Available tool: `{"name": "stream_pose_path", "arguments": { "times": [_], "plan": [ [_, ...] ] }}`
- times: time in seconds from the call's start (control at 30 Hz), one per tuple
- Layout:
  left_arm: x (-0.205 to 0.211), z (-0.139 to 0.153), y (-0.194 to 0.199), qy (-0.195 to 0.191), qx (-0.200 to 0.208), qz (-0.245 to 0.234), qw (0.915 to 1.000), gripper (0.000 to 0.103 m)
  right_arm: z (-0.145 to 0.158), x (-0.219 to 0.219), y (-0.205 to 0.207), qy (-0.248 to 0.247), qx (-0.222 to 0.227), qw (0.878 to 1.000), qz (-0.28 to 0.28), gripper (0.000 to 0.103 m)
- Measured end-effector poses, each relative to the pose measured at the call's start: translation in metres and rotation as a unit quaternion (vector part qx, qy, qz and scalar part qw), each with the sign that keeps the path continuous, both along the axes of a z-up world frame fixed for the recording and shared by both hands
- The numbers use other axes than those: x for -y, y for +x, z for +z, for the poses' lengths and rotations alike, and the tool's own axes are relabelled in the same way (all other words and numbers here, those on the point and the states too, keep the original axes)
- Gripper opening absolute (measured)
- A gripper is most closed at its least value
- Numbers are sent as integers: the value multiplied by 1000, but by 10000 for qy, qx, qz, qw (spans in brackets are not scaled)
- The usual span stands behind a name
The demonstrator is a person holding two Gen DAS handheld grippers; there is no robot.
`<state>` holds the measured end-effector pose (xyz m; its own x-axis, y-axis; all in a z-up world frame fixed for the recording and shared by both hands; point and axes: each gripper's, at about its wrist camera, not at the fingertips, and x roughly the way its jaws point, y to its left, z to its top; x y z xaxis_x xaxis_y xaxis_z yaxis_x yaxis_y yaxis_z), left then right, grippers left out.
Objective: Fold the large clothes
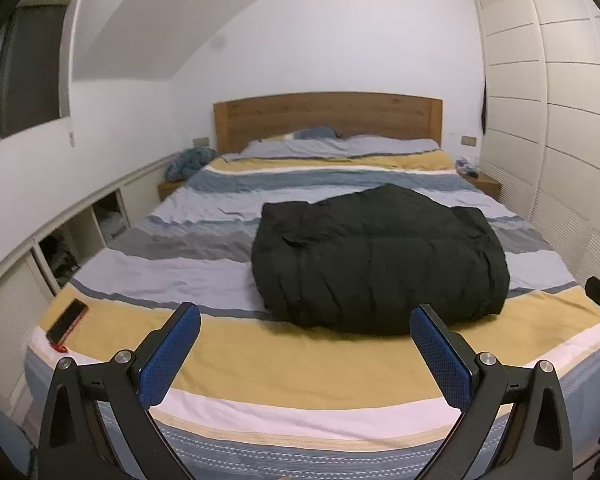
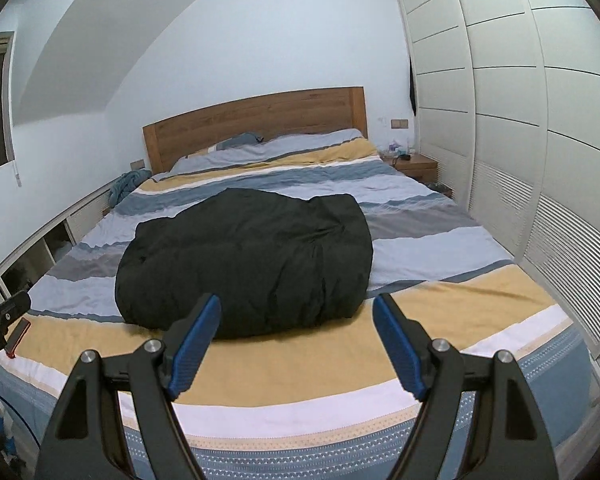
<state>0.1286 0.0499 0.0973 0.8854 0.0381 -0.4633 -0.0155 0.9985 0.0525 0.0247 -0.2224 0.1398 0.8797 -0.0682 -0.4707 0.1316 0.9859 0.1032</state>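
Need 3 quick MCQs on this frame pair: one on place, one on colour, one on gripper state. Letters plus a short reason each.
1. Where does the phone lie?
A. on the nightstand
B. on the bed's near corner, beside the left gripper
C. on the coat

2. What colour is the coat?
A. black
B. yellow
C. white

3. How do the left gripper and the right gripper stand?
A. both shut on the coat
B. one holds the phone
C. both open, holding nothing

Answers: 1 B, it lies on the yellow stripe at the bed corner. 2 A, a black bundle on the striped cover. 3 C, both pairs of blue pads stand apart, short of the coat.
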Motion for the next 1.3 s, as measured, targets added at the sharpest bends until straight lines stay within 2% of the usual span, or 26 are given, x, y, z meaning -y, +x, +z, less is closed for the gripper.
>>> {"name": "stream_pose_path", "arguments": {
  "times": [0.2, 0.57, 1.3],
  "plan": [
    [5, 0, -11, 150, 125, 43, 9998, 103, -4, -1, -6, -50, -45, 10000, -32, 78],
    [9, -1, -15, 183, 143, 53, 9997, 103, -12, 2, -10, -71, -119, 9998, -121, 78],
    [11, -18, -7, 242, -83, -47, 9997, 103, -25, 3, -5, -357, -199, 9990, -195, 78]
  ]
}}
